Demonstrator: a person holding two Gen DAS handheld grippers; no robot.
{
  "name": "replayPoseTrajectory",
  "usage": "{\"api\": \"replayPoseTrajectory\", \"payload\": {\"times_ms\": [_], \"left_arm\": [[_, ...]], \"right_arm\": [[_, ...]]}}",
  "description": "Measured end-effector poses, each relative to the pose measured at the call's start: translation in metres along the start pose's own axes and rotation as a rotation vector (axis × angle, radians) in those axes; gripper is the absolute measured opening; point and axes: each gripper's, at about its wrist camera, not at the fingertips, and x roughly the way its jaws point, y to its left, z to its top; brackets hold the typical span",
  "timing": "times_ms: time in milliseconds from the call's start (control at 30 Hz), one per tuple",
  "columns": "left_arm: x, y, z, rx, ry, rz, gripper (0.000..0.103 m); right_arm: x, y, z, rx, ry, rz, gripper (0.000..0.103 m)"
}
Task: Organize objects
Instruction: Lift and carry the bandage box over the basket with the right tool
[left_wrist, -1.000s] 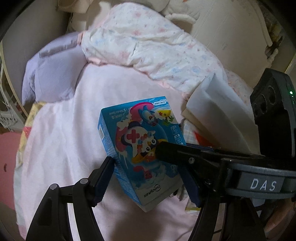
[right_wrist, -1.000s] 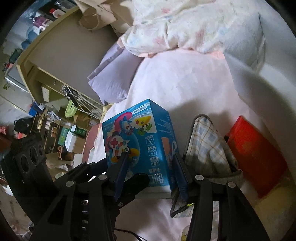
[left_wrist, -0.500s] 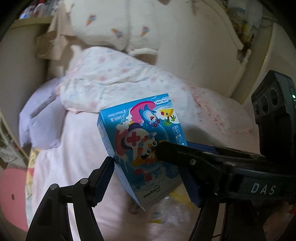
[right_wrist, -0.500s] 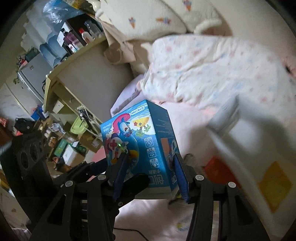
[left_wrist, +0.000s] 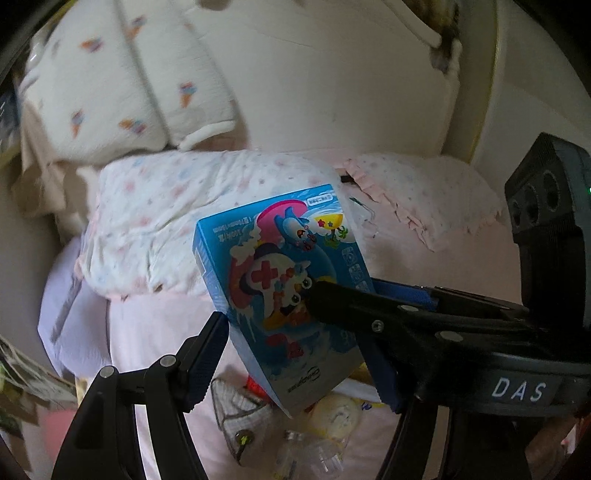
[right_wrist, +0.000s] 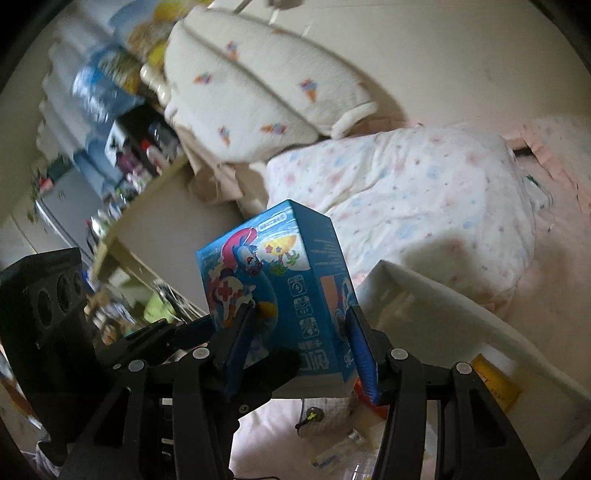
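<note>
A blue cartoon-printed box (left_wrist: 284, 280) with a red cross and a penguin is held up in the air above the pink bed. My left gripper (left_wrist: 295, 354) is shut on its narrow sides. My right gripper (right_wrist: 299, 343) is shut on the same box (right_wrist: 280, 288), pinching its front and back faces. The right gripper's black finger (left_wrist: 369, 306) crosses the box front in the left wrist view. The left gripper's body (right_wrist: 48, 314) shows at the left of the right wrist view.
Below the box on the pink sheet (left_wrist: 155, 325) lie a checked pouch (left_wrist: 240, 410), a round cream object (left_wrist: 336, 413) and clear plastic items (left_wrist: 314, 454). A white tray edge (right_wrist: 461, 317) is at the right. A floral duvet (right_wrist: 424, 206), a cream pillow (left_wrist: 122, 92) and a cluttered shelf (right_wrist: 122, 155) lie beyond.
Both grippers have lifted the box up off the bed and tilted the view upward, so the pillow and headboard now show. The grip on the box is unchanged.
</note>
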Motion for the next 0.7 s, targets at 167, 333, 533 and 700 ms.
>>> {"api": "replayPoseTrajectory", "payload": {"times_ms": [167,333,533,700], "left_arm": [[0.011,-0.026,0.007,-0.008,0.018,-0.052,0.070],[0.032,-0.037,0.011,-0.045,0.051,-0.098,0.069],[0.044,-0.036,-0.003,-0.104,0.037,-0.177,0.068],[0.058,-0.027,-0.010,-0.166,0.059,-0.219,0.068]], "right_arm": [[-0.020,-0.028,0.009,0.022,-0.024,-0.028,0.053],[-0.022,-0.049,0.013,0.034,-0.001,-0.082,0.053],[-0.015,-0.069,0.013,0.071,0.030,-0.110,0.053],[-0.007,-0.068,0.010,0.058,0.069,-0.145,0.053]]}}
